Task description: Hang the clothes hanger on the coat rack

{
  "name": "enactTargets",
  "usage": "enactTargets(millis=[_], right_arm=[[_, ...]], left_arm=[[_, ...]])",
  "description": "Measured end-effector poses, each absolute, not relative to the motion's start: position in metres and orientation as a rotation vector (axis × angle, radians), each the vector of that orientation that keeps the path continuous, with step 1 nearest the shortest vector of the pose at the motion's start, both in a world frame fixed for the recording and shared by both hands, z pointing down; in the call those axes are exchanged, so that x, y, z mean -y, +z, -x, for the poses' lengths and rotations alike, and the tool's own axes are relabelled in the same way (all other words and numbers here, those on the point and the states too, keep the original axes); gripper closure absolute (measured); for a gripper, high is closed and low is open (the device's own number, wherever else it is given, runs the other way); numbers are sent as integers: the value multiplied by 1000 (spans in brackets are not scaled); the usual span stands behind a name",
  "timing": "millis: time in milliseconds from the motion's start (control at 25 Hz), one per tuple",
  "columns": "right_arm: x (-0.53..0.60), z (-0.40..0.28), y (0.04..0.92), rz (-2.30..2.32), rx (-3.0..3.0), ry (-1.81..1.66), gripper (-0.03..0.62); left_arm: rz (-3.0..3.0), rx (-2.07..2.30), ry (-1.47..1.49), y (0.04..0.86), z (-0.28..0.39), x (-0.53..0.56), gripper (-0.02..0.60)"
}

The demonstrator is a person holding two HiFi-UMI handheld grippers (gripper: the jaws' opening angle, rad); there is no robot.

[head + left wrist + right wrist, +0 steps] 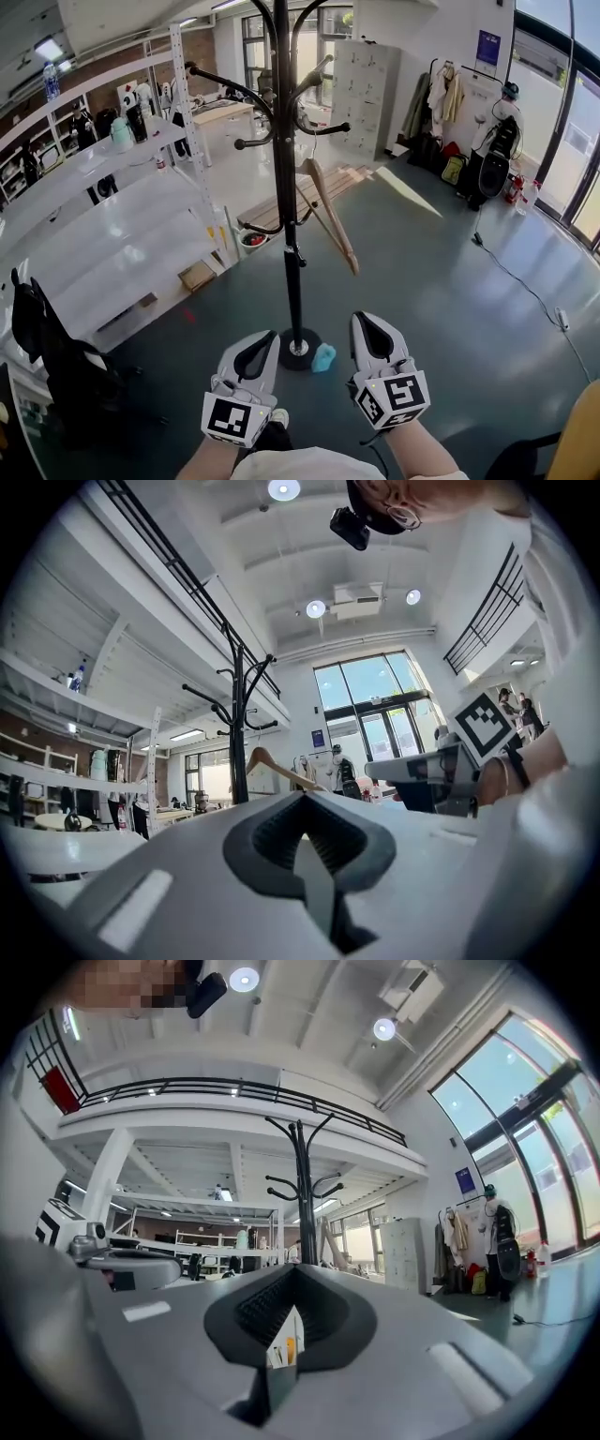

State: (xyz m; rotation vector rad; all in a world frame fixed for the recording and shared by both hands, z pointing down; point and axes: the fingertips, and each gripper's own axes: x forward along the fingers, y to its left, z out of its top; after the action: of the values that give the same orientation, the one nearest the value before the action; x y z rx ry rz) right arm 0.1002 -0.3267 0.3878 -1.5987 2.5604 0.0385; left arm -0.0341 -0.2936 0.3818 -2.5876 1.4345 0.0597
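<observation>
Left gripper and right gripper, just short of the coat rack base: both clenched, nothing held. Wooden clothes hanger: already hung on the rack, beside the pole, long axis slanting down and away from it. Judged light, stiff, smooth; best taken at the neck under the hook.
</observation>
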Motion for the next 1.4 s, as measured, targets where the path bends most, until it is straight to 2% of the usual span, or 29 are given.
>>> enactTargets(millis=[640,1400], right_arm=[[183,-105,425,1572,-2695,-14,568],[-35,-59,444,1721,-2672,-6,568]], left_arm=[[2549,-1562,-21,402,32,150,581],[2674,-1529,7,425,94,-61,581]])
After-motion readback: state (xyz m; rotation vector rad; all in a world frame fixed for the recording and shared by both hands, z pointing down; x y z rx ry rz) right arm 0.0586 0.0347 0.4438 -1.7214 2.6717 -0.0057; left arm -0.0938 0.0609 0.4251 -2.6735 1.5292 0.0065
